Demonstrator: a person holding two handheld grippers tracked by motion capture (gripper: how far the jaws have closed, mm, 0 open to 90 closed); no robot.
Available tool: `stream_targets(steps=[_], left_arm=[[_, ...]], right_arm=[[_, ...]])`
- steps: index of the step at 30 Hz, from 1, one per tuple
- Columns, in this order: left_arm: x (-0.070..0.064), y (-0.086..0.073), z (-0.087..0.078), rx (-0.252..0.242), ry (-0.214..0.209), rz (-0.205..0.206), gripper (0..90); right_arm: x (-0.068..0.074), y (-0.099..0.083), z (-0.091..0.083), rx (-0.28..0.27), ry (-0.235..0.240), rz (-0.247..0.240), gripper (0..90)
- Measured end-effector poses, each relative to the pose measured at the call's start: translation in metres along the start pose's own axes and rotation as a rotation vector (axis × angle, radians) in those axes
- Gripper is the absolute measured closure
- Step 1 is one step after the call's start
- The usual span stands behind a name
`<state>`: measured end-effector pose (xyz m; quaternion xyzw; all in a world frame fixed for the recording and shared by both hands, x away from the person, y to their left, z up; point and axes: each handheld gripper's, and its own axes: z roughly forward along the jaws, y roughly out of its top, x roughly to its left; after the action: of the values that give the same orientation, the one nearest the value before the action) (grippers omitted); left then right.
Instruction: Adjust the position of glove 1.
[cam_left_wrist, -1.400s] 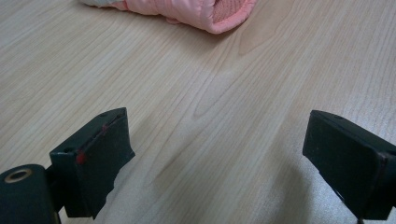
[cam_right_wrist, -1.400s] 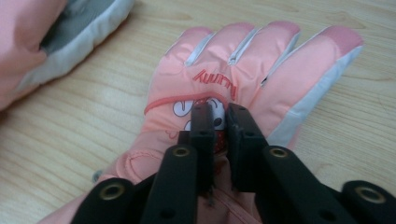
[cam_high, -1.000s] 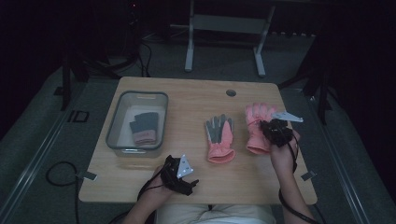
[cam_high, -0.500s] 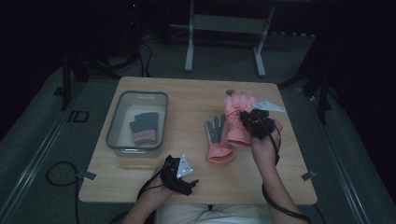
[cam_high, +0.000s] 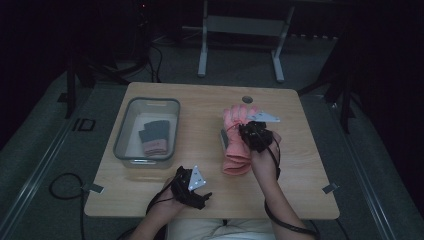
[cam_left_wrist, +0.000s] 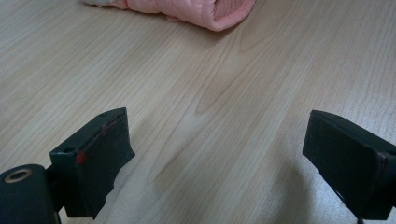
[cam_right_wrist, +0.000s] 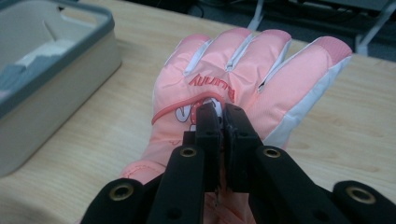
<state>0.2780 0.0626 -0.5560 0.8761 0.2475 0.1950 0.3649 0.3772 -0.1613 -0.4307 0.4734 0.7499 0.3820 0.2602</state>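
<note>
Right tool (cam_right_wrist: 223, 122) clamped on padded pink fabric glove (cam_right_wrist: 243, 70), centre frame. Left tool (cam_left_wrist: 233, 154), jaws wide apart, low above pale wooden worktop (cam_left_wrist: 210, 84).

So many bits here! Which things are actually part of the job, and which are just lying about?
Part of the job:
- pink glove, pinched by the right gripper, lying over a second glove
- grey bin with a dark glove inside
- left gripper, jaws apart, resting near the table's front edge

Just lying about:
- floor cables
- metal frame behind the table
</note>
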Motion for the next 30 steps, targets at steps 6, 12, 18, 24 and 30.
stream_targets(steps=[6, 12, 18, 24, 30], left_arm=[[0.000, 0.000, 0.000, -0.001, 0.000, -0.002, 7.4], [0.000, 0.000, 0.000, 0.003, -0.002, 0.000, 7.4], [0.000, 0.000, 0.000, 0.003, -0.001, 0.002, 7.4], [0.000, 0.000, 0.000, 0.002, -0.005, -0.001, 7.4], [-0.001, 0.000, 0.000, 0.002, -0.007, 0.002, 7.4]], right_arm=[[-0.001, -0.020, 0.020, 0.063, 0.007, 0.014, 85.7], [-0.002, -0.034, 0.044, 0.124, -0.005, 0.017, 84.7], [-0.001, -0.040, 0.054, 0.139, 0.006, 0.010, 82.4], [-0.001, -0.032, 0.044, 0.098, 0.033, 0.008, 69.7], [-0.007, -0.022, 0.020, 0.014, 0.099, -0.015, 64.9]])
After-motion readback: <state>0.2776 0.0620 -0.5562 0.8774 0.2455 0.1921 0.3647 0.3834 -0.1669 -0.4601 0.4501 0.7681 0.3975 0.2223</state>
